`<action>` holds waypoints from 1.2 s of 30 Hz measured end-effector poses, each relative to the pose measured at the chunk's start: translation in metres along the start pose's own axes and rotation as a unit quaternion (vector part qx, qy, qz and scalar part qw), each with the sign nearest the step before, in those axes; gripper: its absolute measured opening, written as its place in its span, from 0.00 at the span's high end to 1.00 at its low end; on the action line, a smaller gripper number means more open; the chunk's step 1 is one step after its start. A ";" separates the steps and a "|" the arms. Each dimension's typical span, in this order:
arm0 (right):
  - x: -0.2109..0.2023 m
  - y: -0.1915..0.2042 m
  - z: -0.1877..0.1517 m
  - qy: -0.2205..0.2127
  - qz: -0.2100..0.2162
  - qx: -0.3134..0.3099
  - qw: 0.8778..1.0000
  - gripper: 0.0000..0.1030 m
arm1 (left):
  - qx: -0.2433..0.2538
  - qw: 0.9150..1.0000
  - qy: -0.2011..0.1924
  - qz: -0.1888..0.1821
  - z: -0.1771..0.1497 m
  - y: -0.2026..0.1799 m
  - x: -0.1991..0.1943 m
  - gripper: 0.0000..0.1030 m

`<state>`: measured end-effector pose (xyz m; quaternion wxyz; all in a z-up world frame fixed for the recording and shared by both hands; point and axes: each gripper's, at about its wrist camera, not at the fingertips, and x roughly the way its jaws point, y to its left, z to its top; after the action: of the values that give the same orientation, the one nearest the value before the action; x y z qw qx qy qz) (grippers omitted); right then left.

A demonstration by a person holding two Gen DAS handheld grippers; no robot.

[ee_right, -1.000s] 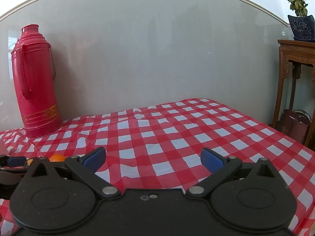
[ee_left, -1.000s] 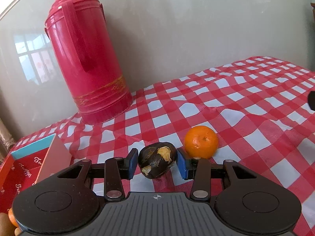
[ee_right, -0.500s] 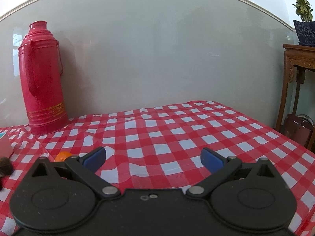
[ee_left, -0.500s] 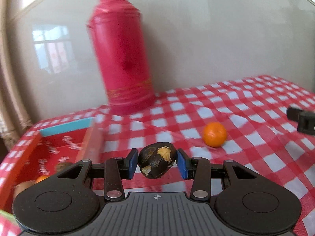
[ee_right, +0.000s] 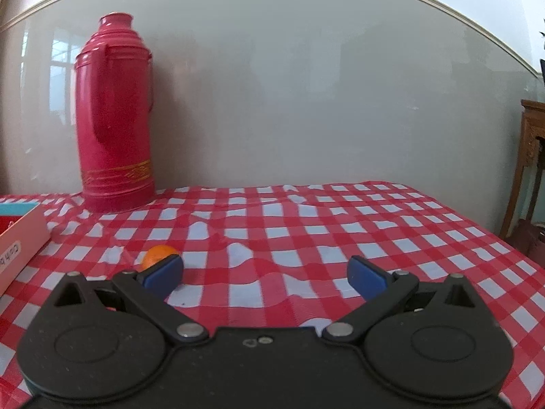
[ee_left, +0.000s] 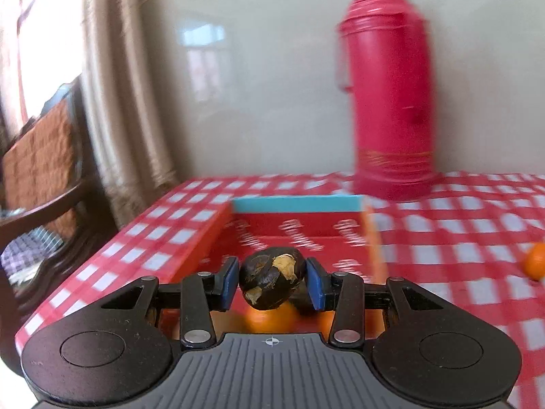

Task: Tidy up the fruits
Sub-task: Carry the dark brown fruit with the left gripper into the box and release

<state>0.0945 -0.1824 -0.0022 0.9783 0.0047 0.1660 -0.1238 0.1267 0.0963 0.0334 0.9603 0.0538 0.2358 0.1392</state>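
Red box (ee_left: 296,235) now lies under the gripped dark fruit (ee_left: 272,283).

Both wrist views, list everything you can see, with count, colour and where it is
dark fruit: one, dark brown with yellowish patches, gripped over the box
orange: one, loose on the tablecloth right of the box
oranges in box: orange, under the dark fruit; count unclear
box: one, red inside, blue far rim, on the table's left side
flask: one, red with a gold band, by the wall
tablecloth: one, red and white check
chair: one, dark wood, left of the table
wooden stand: one, brown, far right
left gripper: black, blue fingers shut on the fruit
right gripper: black, blue fingers open, empty
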 end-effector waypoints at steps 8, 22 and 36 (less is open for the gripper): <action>0.006 0.010 -0.001 0.006 0.007 -0.011 1.000 0.06 | -0.031 0.999 0.035 0.020 -0.005 0.024 0.035 0.59; 0.009 0.018 0.000 0.006 0.020 -0.017 1.000 0.06 | -0.071 0.994 0.078 0.014 -0.008 0.033 0.049 0.58; 0.008 0.019 0.000 0.007 0.022 -0.014 1.000 0.06 | -0.081 0.995 0.050 -0.005 0.006 0.032 0.017 0.26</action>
<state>0.1062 -0.1663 -0.0055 0.9796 -0.0045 0.1746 -0.0996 0.1360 0.1316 0.0373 0.9494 -0.0320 0.2713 0.1551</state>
